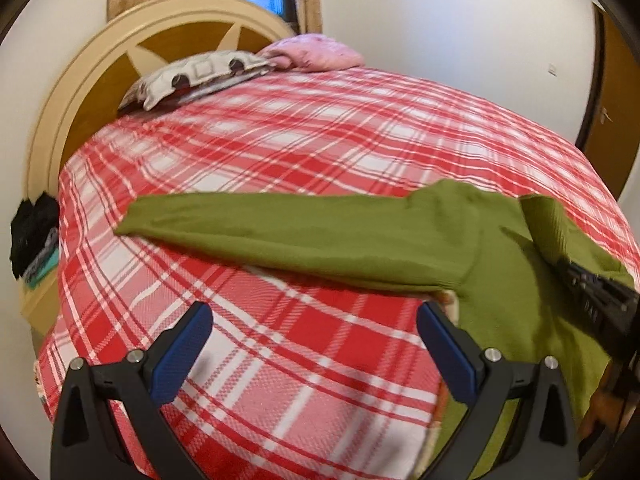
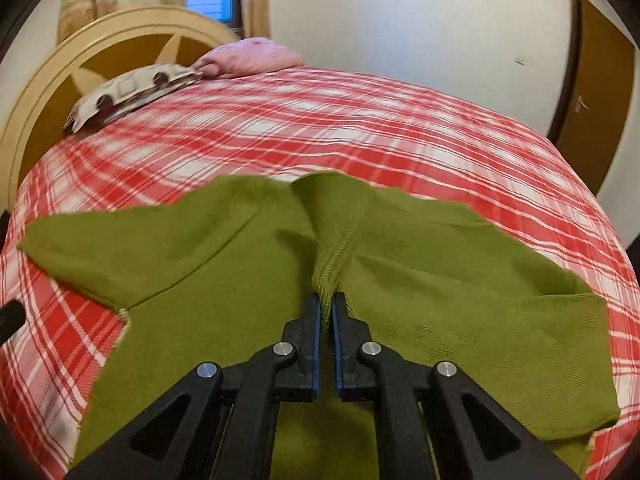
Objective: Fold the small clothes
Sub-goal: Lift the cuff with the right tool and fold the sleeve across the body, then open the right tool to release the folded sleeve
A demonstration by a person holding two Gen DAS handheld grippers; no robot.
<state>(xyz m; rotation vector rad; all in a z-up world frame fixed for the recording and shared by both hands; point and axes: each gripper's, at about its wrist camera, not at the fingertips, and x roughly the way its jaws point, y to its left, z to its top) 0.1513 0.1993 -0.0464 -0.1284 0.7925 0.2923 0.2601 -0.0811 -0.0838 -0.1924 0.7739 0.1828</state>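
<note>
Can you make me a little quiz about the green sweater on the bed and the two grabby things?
1. True or false: the left gripper is pinching the green sweater.
2. What is the right gripper shut on? A) the pink pillow B) a ribbed part of the green sweater C) the plaid bedspread
3. Fill in: the sweater's long sleeve lies stretched out on the red and white ____ bedspread.

Key
1. False: it is open and holds nothing.
2. B
3. plaid
</note>
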